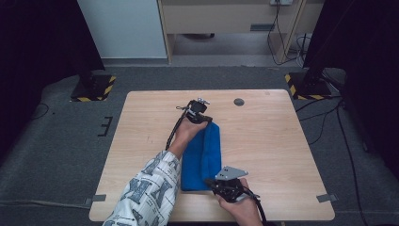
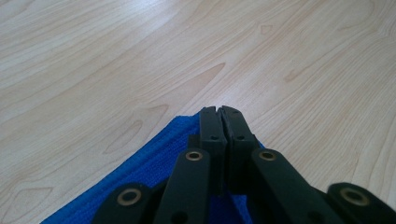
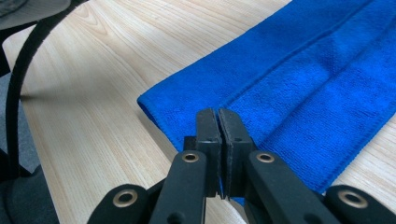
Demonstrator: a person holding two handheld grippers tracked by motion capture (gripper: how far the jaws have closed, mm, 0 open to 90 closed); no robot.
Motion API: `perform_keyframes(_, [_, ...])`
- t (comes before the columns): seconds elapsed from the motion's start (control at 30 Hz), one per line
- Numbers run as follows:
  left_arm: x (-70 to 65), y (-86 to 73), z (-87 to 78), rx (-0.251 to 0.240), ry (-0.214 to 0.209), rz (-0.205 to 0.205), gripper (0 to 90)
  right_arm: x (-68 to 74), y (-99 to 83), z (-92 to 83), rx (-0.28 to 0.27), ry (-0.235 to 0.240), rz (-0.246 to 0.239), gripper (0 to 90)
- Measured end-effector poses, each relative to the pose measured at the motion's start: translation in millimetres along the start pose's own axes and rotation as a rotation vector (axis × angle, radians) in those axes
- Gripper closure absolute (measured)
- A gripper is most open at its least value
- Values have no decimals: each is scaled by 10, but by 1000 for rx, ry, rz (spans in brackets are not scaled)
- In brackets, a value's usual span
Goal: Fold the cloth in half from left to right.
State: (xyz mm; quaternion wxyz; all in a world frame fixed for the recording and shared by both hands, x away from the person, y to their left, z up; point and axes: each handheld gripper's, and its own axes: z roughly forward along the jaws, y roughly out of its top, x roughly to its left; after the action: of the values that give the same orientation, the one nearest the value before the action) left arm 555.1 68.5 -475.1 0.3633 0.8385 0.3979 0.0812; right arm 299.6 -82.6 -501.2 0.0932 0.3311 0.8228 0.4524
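Towel [image 1: 202, 157] is seen folded lengthwise mid-table [image 1: 263, 141]. L gripper [image 2: 219, 112] at far corner, R gripper [image 3: 218, 114] at near edge, both w/ jaws together. Further folds probably left.

Towel [image 2: 154, 168] corner: your left gripper [image 2: 221, 112] hides it.
Towel's near edge: hidden under your right gripper [image 3: 218, 114].
Your right forearm: cut off at the bottom.

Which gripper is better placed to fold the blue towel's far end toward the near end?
Left, probably. The left gripper is shut at the far end of the blue towel; the right gripper is at the near end.
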Motion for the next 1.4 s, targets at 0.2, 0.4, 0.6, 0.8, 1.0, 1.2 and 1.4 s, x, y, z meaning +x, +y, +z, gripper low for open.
perform_keyframes(0.2, [22, 13, -25, -11, 15, -12, 879, -15, 17, -29, -11, -3, 0, 881])
perform_keyframes(0.4, [13, -8, 62, 1, 3, -14, 878, -69, -27, -55, -4, -17, 9, 881])
perform_keyframes(0.6, [6, -22, 132, 9, -5, -16, 878, -48, -64, -27, 6, -5, 10, 881])
perform_keyframes(0.8, [-5, -32, 172, 14, -10, -17, 874, -88, -98, -16, 20, -14, 22, 879])
perform_keyframes(1.0, [-18, -17, 161, 4, -11, -16, 869, -125, -127, -36, 24, -23, 33, 877])
perform_keyframes(1.2, [-18, -5, 143, -4, -10, -25, 866, -125, -134, -73, 22, -19, 42, 875])
perform_keyframes(1.4, [-37, -13, 176, -2, -20, -22, 839, -147, -154, -57, 38, -28, 52, 818])
